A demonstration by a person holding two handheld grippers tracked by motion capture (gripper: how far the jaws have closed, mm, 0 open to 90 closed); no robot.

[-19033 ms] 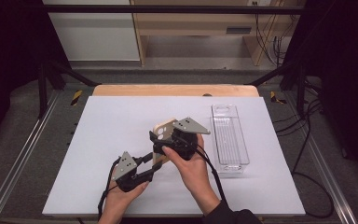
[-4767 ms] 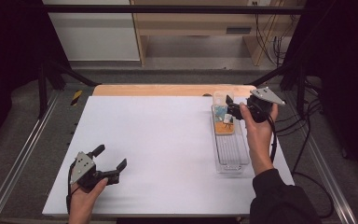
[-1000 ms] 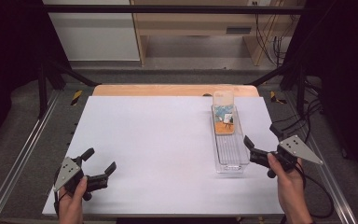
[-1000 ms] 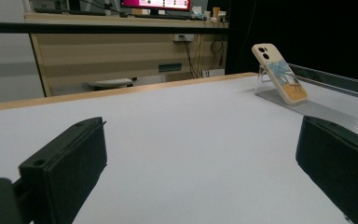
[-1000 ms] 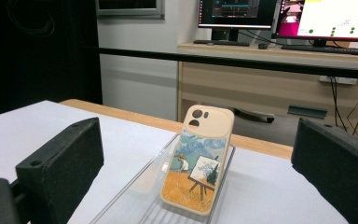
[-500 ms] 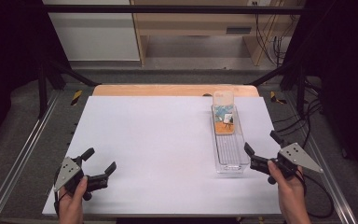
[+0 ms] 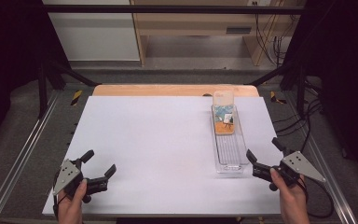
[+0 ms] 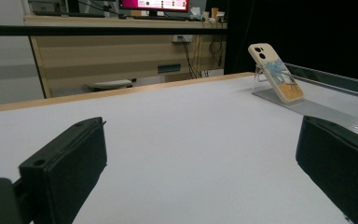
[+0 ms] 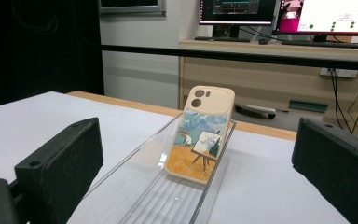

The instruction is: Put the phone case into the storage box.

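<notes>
Wooden desk [image 7: 200,21] at twelve o'clock; grey floor [image 7: 177,74] beneath; monitors [image 9: 279,11] lit above; dark surroundings.

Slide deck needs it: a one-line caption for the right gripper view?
Painted phone case leaning in a clear tray, framed by the open right gripper.

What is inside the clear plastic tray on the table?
The clear tray holds one phone case, cream with a painted scene, leaning tilted against its far end. The ribbed floor nearer the right gripper lies bare. What lies behind the case is hidden.
</notes>
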